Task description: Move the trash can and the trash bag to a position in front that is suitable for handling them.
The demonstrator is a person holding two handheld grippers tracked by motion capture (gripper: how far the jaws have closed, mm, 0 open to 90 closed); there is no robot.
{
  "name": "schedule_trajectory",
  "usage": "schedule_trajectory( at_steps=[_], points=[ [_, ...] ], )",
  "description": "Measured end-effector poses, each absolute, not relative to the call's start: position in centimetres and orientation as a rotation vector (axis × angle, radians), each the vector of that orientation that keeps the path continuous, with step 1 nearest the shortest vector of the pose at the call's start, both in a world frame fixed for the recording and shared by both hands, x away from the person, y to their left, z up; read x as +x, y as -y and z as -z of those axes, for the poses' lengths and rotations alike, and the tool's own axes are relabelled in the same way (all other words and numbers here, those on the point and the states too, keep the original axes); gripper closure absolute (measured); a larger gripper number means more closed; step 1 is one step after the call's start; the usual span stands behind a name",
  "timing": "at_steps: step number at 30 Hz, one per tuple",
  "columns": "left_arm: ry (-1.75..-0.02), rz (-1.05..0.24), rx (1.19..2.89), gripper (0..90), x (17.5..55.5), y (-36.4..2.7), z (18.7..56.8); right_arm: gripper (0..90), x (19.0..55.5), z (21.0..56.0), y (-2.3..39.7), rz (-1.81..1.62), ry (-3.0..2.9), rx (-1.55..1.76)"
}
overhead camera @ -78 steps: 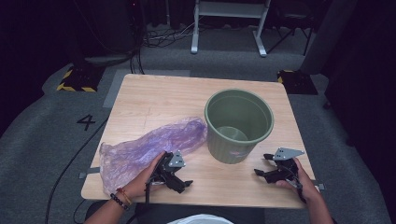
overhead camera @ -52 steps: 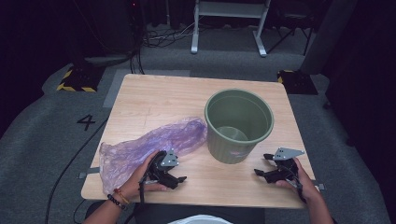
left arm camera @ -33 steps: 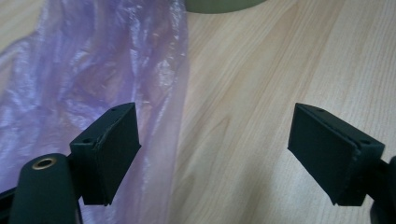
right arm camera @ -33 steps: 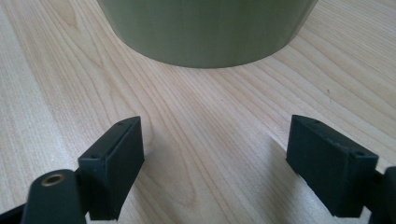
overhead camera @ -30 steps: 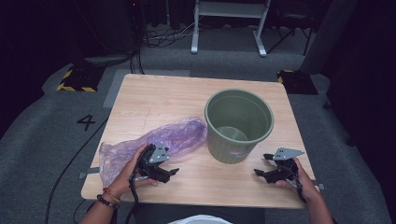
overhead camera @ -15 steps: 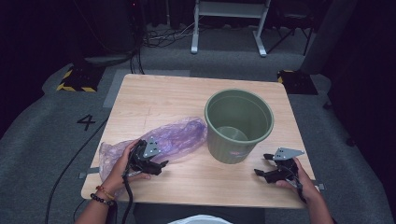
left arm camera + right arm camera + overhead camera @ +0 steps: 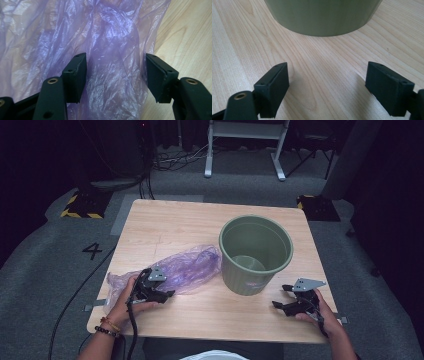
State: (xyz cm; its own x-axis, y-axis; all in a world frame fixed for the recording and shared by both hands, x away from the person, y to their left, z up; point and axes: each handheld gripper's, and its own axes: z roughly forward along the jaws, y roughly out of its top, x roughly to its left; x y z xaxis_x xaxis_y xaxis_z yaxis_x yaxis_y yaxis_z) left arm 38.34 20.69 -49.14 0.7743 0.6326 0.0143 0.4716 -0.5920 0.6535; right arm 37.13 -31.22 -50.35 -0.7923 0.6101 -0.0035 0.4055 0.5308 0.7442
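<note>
Now 1 purple bag (image 7: pixel 180 272), 1 green bin (image 7: pixel 255 254), 2 hand-held grippers: left (image 7: pixel 116 72) spread over bag, right (image 7: pixel 327 87) spread.

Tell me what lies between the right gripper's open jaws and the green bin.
Only bare wooden table. In the right gripper view, the right gripper has its jaws spread over plain wood, and the green bin stands just beyond, untouched.

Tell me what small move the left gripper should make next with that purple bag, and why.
Probably close the left gripper on the purple plastic bag. Its jaws stand open with a bunched fold of the film between them, so nothing is gripped yet. The right gripper rests open beside the green bin.
</note>
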Motion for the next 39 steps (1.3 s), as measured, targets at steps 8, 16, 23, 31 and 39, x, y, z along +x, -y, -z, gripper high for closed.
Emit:
schedule_trajectory(
  at_steps=[8, 16, 23, 31, 39],
  points=[
    [-0.826, -0.315, 2.274, 31.8, 38.5, -20.6, 49.6, 18.8, 37.1, 50.3, 31.2, -1.117, -2.509, 0.852],
    [-0.831, -0.333, 2.237, 28.3, 38.6, -20.4, 50.0, 18.8, 37.1, 50.3, 31.2, -1.117, -2.508, 0.851],
    [-0.871, -0.363, 2.201, 27.9, 39.0, -19.8, 50.2, 18.7, 37.1, 50.3, 31.2, -1.117, -2.509, 0.853],
    [-0.900, -0.383, 2.180, 27.2, 40.3, -19.0, 50.3, 18.7, 37.1, 50.3, 31.2, -1.117, -2.509, 0.854],
    [-0.935, -0.397, 2.172, 26.3, 41.4, -18.2, 50.2, 18.7, 37.1, 50.3, 31.2, -1.117, -2.509, 0.854]
  ],
)
